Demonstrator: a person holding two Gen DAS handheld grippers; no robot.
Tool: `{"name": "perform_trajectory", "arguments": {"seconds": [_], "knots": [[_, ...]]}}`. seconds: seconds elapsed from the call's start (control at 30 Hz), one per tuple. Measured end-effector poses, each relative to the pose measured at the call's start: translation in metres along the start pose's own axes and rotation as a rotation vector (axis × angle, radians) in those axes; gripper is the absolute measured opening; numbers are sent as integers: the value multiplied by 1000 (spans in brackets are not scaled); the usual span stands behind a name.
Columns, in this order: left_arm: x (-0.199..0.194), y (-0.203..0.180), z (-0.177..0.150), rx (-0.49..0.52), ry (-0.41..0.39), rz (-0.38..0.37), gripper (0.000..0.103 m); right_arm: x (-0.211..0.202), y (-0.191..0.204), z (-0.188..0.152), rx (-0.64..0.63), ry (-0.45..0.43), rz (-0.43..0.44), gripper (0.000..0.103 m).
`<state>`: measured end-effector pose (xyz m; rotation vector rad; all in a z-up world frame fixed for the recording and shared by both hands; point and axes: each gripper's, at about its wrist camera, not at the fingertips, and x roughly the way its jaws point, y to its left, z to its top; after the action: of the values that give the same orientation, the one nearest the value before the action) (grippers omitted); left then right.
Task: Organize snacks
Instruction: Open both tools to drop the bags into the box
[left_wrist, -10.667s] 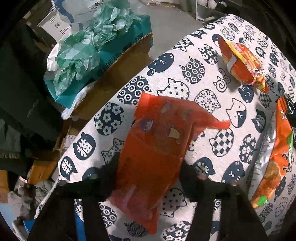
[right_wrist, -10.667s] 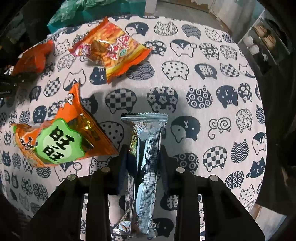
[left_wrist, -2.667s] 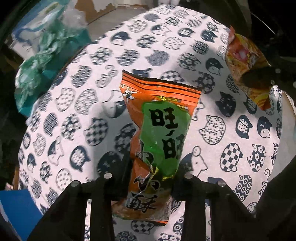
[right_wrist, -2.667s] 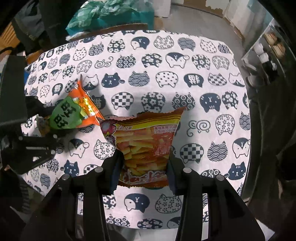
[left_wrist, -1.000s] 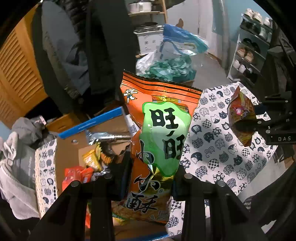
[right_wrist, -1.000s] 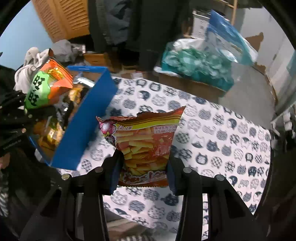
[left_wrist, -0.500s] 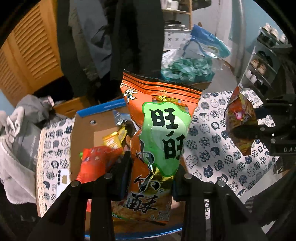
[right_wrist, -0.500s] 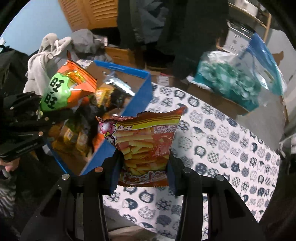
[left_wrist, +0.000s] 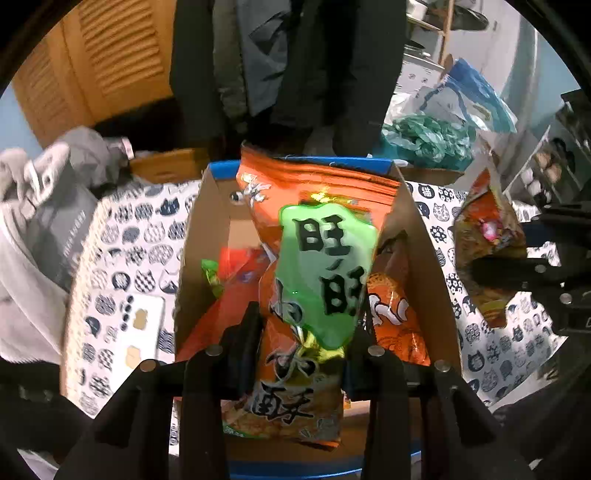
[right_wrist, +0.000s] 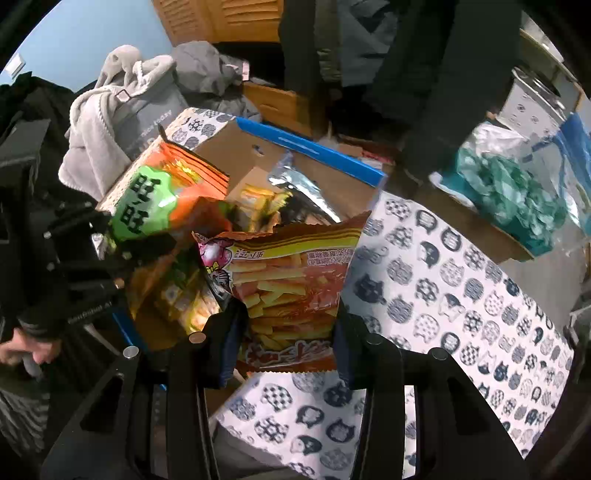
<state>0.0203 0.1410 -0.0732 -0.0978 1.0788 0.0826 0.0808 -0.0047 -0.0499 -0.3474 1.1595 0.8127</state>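
Observation:
My left gripper (left_wrist: 301, 328) is shut on an orange snack bag with a green label (left_wrist: 325, 266), held over an open cardboard box with a blue rim (left_wrist: 207, 229). The box holds several snack packs, among them a red pack (left_wrist: 236, 273) and an orange pack (left_wrist: 395, 325). My right gripper (right_wrist: 290, 325) is shut on an orange bag of fries-like sticks (right_wrist: 291, 280), held above the box's near right corner (right_wrist: 376, 181). The green-label bag (right_wrist: 155, 199) shows at left in the right wrist view; the fries bag (left_wrist: 487, 236) shows at right in the left wrist view.
The box stands on a table with a cat-print cloth (right_wrist: 461, 295). A grey garment pile (right_wrist: 122, 107) lies behind the box at left. A box with green plastic bags (right_wrist: 506, 192) stands off the table at right. Dark coats (left_wrist: 288, 59) hang behind.
Both grippers, still holding their bags, have moved from the table's cloth side to over the open box. The box now fills the middle of the left wrist view.

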Motion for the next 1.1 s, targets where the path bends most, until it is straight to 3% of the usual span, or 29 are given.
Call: {"name": "perform_trajectory", "arguments": {"seconds": [0.13, 0.23, 0.3, 0.4, 0.43, 0.6, 0.77, 1.1], "knots": [[4, 6, -1, -17, 3, -4, 37, 13, 9, 13, -11, 13, 3, 41], [2, 6, -1, -14, -6, 14, 47, 19, 14, 21, -16, 15, -2, 42], [1, 7, -1, -11, -11, 33, 61, 22, 16, 24, -18, 16, -5, 42], [0, 11, -1, -12, -23, 47, 72, 25, 18, 29, -22, 9, -20, 50], [0, 12, -1, -12, -25, 48, 72, 25, 17, 30, -19, 5, -24, 56], [-7, 16, -2, -29, -30, 57, 78, 15, 15, 32, -8, -32, -22, 58], [-20, 10, -2, -13, -58, 65, 80, -6, 14, 27, -7, -83, -50, 69], [-58, -9, 1, 1, -147, 32, 88, -41, -1, -1, 10, -153, -77, 70]]}}
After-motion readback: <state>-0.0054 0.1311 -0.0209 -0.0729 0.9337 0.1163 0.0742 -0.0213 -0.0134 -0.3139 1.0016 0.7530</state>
